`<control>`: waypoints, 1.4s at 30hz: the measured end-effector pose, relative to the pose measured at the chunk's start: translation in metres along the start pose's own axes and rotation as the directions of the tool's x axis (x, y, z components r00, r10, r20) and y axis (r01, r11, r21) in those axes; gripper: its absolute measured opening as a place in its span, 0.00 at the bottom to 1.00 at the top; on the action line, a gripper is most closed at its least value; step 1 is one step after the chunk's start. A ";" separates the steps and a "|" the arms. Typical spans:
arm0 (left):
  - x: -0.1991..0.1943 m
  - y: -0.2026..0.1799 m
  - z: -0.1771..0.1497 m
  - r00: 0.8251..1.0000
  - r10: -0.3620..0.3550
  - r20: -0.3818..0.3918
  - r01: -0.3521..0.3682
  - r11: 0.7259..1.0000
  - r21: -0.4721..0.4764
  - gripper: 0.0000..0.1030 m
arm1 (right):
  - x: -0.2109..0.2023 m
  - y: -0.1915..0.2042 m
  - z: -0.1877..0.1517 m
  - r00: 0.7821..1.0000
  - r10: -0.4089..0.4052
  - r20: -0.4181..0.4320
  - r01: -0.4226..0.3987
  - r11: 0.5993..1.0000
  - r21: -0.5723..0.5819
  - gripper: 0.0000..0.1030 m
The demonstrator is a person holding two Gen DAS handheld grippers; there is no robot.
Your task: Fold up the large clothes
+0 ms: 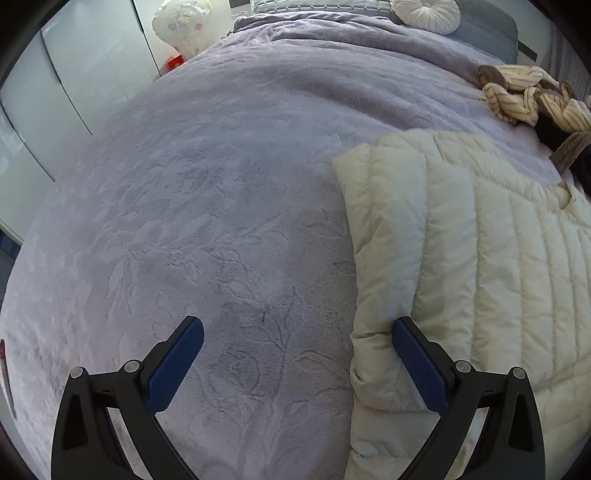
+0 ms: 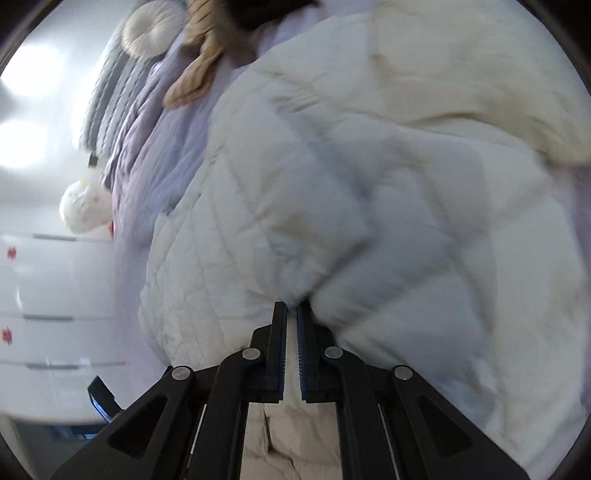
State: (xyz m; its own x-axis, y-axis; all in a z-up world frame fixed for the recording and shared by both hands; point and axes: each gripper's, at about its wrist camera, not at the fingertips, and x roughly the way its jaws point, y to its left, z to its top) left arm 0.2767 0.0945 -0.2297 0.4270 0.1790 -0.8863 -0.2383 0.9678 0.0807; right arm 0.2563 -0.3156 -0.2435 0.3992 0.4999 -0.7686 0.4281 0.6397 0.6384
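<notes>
A cream quilted puffer jacket (image 1: 461, 258) lies on the lilac bedspread (image 1: 221, 184), filling the right side of the left wrist view. My left gripper (image 1: 297, 332) is open above the bedspread, its right finger (image 1: 417, 365) over the jacket's left edge, nothing between the pads. In the blurred right wrist view the same jacket (image 2: 369, 184) fills most of the picture. My right gripper (image 2: 291, 306) is shut on a pinched fold of the jacket's fabric at its fingertips, with cloth bunching up around them.
A striped beige and dark pile of clothes (image 1: 532, 96) lies at the bed's far right. A round cream cushion (image 1: 424, 13) and grey quilted pillows sit at the head. White cupboards (image 1: 55, 92) and a white bag (image 1: 181, 26) stand left of the bed.
</notes>
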 end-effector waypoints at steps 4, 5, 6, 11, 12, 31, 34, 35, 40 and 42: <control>-0.020 0.008 0.014 0.998 -0.042 0.055 0.043 0.999 -0.013 0.99 | -0.026 0.009 -0.005 0.996 -0.066 0.052 0.071 0.994 -0.088 0.11; -0.022 0.009 0.019 0.997 -0.043 0.063 0.044 0.999 -0.017 0.99 | -0.034 0.013 -0.002 0.994 -0.076 0.076 0.085 0.989 -0.119 0.15; -0.021 0.009 0.025 0.997 -0.048 0.063 0.049 0.998 -0.025 0.99 | -0.038 0.015 0.003 0.993 -0.074 0.090 0.086 0.987 -0.132 0.31; -0.012 0.004 0.037 0.997 -0.060 0.046 0.063 0.996 -0.059 0.99 | -0.034 0.007 0.037 0.995 -0.010 0.102 0.020 0.995 -0.098 0.61; -0.008 -0.001 0.035 0.998 -0.046 0.042 0.048 0.998 -0.040 0.99 | -0.025 0.007 0.043 0.996 -0.008 0.089 0.016 0.995 -0.096 0.50; -0.020 -0.019 0.024 1.000 -0.024 0.019 0.024 0.999 0.045 0.99 | -0.033 -0.003 0.030 0.994 -0.093 0.062 0.101 0.983 -0.152 0.05; -0.039 -0.024 0.019 0.999 -0.048 0.020 0.047 0.996 0.070 0.99 | -0.044 -0.007 0.025 0.995 -0.088 0.051 0.094 0.985 -0.142 0.06; -0.045 -0.025 0.017 0.998 -0.052 0.020 0.050 0.996 0.078 0.99 | -0.047 -0.009 0.023 0.995 -0.084 0.046 0.090 0.987 -0.136 0.06; -0.073 -0.042 0.001 0.996 -0.091 0.002 0.090 0.988 0.122 0.99 | -0.065 -0.018 0.012 0.997 -0.068 0.029 0.071 0.991 -0.113 0.06; -0.086 -0.055 -0.010 0.994 -0.109 -0.014 0.109 0.983 0.145 0.99 | -0.072 -0.022 0.004 0.998 -0.066 0.015 0.068 0.991 -0.112 0.06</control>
State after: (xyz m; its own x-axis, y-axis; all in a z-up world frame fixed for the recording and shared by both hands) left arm 0.2442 0.0243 -0.1629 0.4383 0.0705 -0.8961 -0.0609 0.9970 0.0487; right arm 0.2217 -0.3678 -0.2018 0.3824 0.4473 -0.8085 0.3610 0.7331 0.5764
